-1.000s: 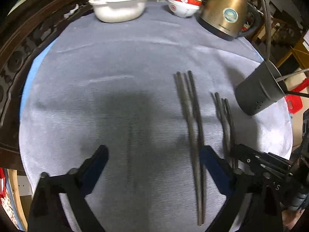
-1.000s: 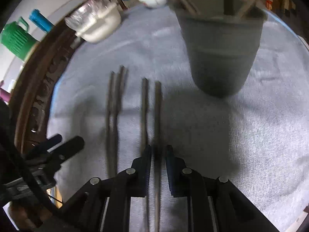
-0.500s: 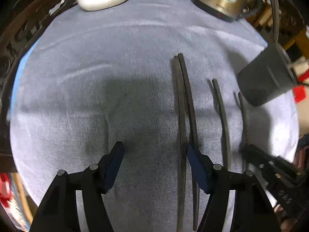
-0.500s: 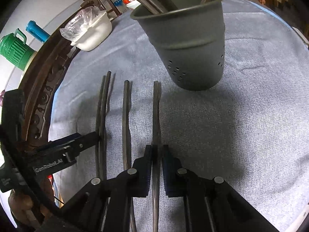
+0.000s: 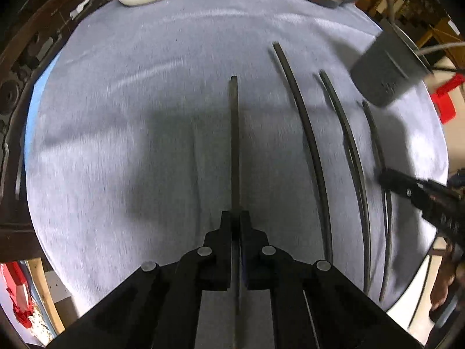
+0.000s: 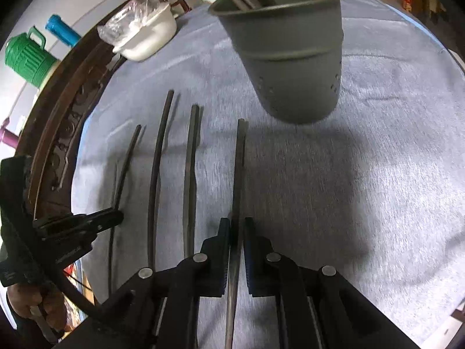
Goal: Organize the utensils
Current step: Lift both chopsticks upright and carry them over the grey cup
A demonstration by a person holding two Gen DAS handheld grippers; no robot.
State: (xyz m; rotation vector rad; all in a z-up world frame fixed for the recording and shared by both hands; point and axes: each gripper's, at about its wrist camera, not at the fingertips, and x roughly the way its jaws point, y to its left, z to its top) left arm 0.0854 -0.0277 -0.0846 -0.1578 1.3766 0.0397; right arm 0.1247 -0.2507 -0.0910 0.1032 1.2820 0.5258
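Left wrist view: left gripper (image 5: 236,218) clamped on one chopstick (image 5: 234,145). Right gripper (image 6: 237,224) pinches another chopstick (image 6: 239,174) near the grey holder (image 6: 293,67); two lie on the cloth (image 6: 377,174).

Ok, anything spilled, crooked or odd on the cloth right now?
Nothing spilled or damaged. The left gripper and right gripper are each shut on one chopstick; two more chopsticks lie roughly parallel on the grey cloth. The grey utensil holder stands upright, utensils inside.

Dark chopsticks (image 6: 190,174) lie on a pale grey cloth (image 6: 363,160) near a grey perforated holder (image 6: 290,67).
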